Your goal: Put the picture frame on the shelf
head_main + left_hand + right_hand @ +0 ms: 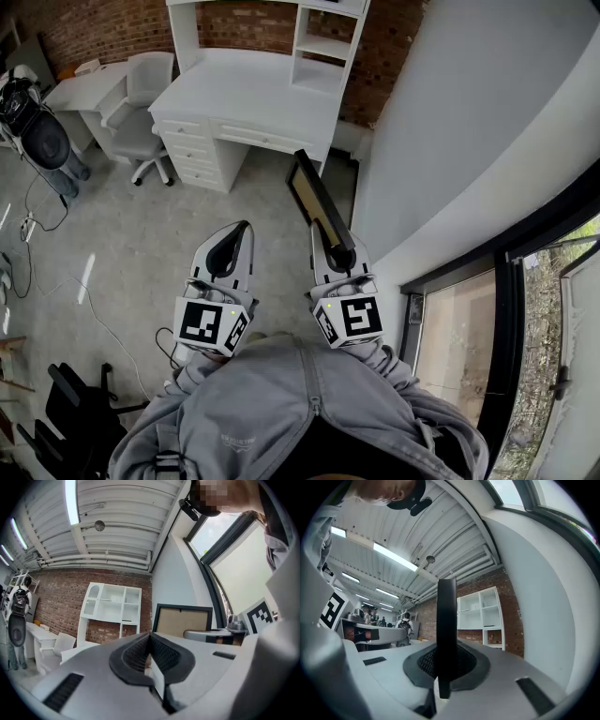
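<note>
Frame [317, 199], thin and stiff, probably light but breakable, is held up edge-on with the right gripper [342, 255] clamped on its near rim, well short of the shelf [323, 47]. The rim, not the panel, looks the safer hold. The left gripper [240, 231] is closed and empty.

Black picture frame [315, 197], tan backing, edge-on between fingers [465, 660] of right gripper [338, 255], well apart from white shelf [323, 47]
</note>
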Action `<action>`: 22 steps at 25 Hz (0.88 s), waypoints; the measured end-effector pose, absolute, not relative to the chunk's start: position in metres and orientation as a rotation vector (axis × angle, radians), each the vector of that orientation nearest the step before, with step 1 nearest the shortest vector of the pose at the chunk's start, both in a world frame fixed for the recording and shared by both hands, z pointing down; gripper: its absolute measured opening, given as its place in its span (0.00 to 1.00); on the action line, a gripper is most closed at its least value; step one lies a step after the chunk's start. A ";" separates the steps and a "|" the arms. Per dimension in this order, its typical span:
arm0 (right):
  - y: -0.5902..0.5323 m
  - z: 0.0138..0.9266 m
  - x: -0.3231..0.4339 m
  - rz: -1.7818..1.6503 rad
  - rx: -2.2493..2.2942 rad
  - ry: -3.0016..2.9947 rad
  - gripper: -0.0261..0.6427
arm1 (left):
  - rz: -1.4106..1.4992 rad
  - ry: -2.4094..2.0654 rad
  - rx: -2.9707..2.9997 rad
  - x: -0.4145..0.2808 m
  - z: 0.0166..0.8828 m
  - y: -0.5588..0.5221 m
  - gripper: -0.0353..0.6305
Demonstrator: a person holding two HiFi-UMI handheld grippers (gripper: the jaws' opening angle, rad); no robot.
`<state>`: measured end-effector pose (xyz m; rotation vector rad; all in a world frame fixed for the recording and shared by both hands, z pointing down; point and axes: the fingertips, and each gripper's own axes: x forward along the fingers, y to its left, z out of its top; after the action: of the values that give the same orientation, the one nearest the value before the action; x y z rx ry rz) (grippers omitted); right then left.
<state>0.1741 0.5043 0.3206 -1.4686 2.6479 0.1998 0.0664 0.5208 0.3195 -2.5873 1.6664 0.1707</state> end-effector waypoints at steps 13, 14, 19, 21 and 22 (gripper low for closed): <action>0.501 0.320 0.193 0.203 -1.421 2.650 0.09 | 0.187 1.686 -2.561 0.086 0.322 0.521 0.06; 0.500 0.320 0.194 0.196 -1.412 2.649 0.09 | 0.186 1.692 -2.560 0.087 0.324 0.521 0.06; 0.494 0.325 0.196 0.161 -1.392 2.655 0.09 | 0.178 1.712 -2.557 0.089 0.329 0.518 0.06; 0.490 0.326 0.194 0.156 -1.380 2.661 0.09 | 0.177 1.727 -2.550 0.086 0.330 0.515 0.06; 0.488 0.327 0.193 0.156 -1.375 2.664 0.09 | 0.178 1.733 -2.547 0.084 0.331 0.513 0.06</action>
<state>0.1926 0.4883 0.3267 -1.3752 2.6640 0.1555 0.0840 0.5132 0.3308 -2.5470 1.7333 0.1778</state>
